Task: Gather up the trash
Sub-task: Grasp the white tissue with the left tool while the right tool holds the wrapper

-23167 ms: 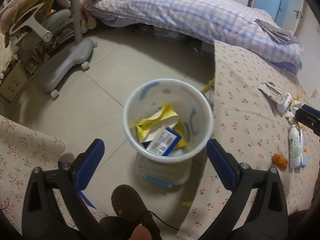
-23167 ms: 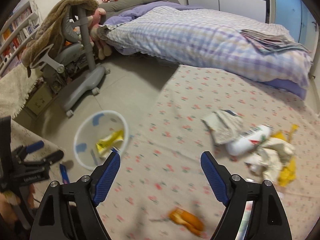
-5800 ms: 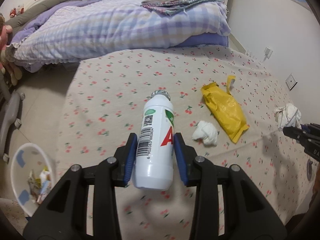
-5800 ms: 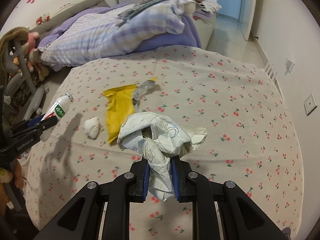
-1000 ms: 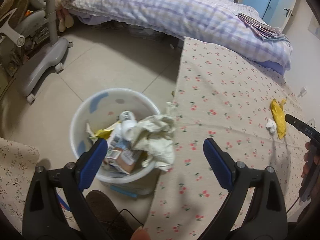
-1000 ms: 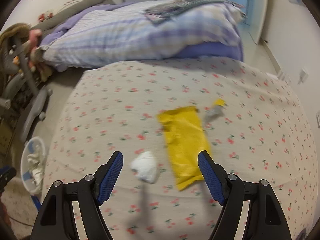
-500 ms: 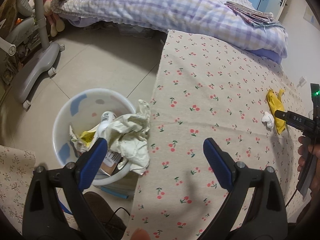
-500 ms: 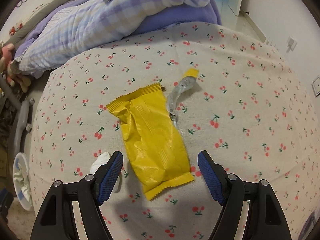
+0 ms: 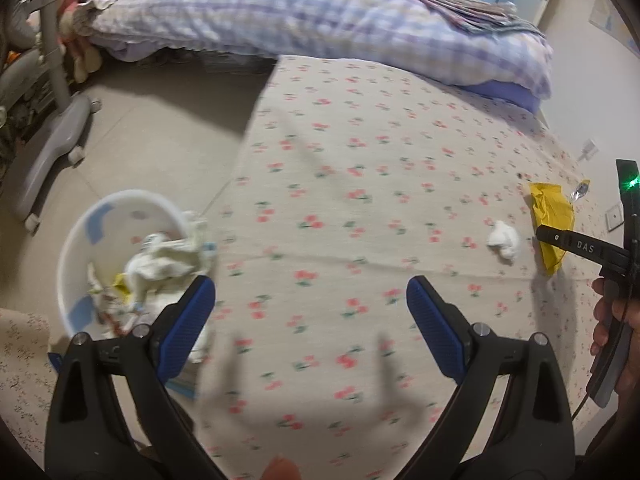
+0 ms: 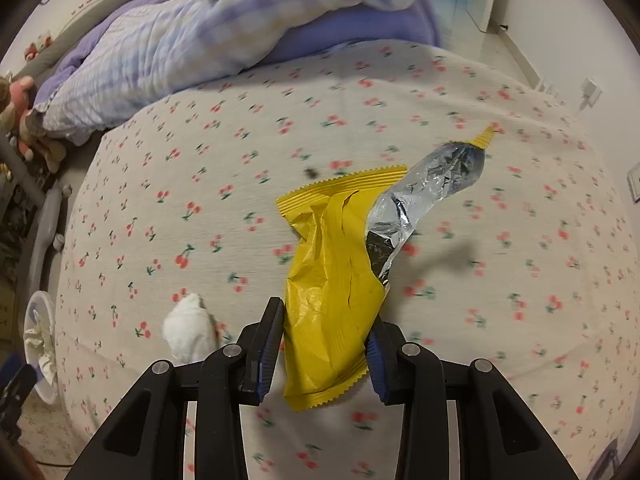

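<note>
A yellow snack wrapper (image 10: pixel 334 276) with a silver torn end lies on the cherry-print cloth (image 10: pixel 200 184). My right gripper (image 10: pixel 326 354) is closed around the wrapper's near end, its jaws pressing both sides. A white crumpled tissue (image 10: pixel 188 330) lies just left of it. In the left wrist view the wrapper (image 9: pixel 552 224) and tissue (image 9: pixel 504 238) lie at far right, by the right gripper. My left gripper (image 9: pixel 310 324) is open and empty above the cloth. The white trash bin (image 9: pixel 76 240), full of crumpled paper, stands at its left.
A bed with a purple checked quilt (image 9: pixel 320 12) borders the cloth at the back. A grey chair base (image 9: pixel 56 148) stands on the tiled floor at left. A wall with sockets (image 10: pixel 590 92) is at right.
My right gripper has moved forward and closed on the yellow wrapper's near end. My left gripper has swung right, away from the bin, over the cloth, still open.
</note>
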The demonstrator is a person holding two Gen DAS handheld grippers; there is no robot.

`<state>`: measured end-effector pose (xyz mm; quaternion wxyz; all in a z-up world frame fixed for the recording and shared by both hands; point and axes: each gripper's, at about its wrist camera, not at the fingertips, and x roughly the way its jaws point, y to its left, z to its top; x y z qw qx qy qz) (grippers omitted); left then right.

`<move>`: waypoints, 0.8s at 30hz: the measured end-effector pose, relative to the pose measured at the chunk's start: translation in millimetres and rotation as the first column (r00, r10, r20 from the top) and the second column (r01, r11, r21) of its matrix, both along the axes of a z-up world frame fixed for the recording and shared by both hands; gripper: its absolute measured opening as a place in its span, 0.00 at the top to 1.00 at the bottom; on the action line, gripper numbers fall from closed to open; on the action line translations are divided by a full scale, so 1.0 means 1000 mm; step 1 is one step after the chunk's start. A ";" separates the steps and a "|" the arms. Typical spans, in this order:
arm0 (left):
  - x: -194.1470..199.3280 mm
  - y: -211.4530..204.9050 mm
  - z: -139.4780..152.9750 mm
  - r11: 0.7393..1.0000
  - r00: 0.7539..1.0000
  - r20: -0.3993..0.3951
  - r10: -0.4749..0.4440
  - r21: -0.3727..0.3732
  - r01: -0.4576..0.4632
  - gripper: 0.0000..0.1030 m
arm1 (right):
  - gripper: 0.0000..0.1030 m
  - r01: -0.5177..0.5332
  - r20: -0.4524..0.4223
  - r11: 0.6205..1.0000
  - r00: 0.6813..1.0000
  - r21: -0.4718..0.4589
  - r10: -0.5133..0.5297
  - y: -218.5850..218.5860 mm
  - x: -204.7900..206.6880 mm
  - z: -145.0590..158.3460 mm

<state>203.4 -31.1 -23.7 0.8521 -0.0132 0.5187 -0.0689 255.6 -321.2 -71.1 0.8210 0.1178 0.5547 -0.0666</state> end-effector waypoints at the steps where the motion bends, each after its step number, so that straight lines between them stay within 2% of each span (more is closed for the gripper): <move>1: 0.000 -0.007 0.000 1.000 1.000 0.000 -0.010 -0.006 0.010 0.07 | 0.63 0.004 0.006 1.000 1.000 0.001 -0.004 -0.005 -0.003 0.002; 12: 0.006 -0.092 -0.011 0.986 0.993 0.005 -0.117 -0.121 0.116 0.07 | 0.63 0.023 0.030 1.000 0.999 0.004 -0.023 -0.059 -0.052 0.016; 18: 0.010 -0.119 -0.019 0.971 0.987 0.012 -0.162 -0.176 0.162 0.25 | 0.63 0.015 0.039 1.000 0.999 0.015 -0.015 -0.077 -0.078 0.020; 20: 0.013 -0.125 -0.024 0.965 0.985 0.004 -0.170 -0.202 0.167 0.35 | 0.63 0.011 0.040 1.000 0.999 0.007 -0.011 -0.082 -0.087 0.020; 24: 0.016 -0.135 -0.032 0.954 0.983 -0.006 -0.182 -0.244 0.176 0.44 | 0.63 0.015 0.039 1.000 0.999 0.006 -0.015 -0.093 -0.097 0.018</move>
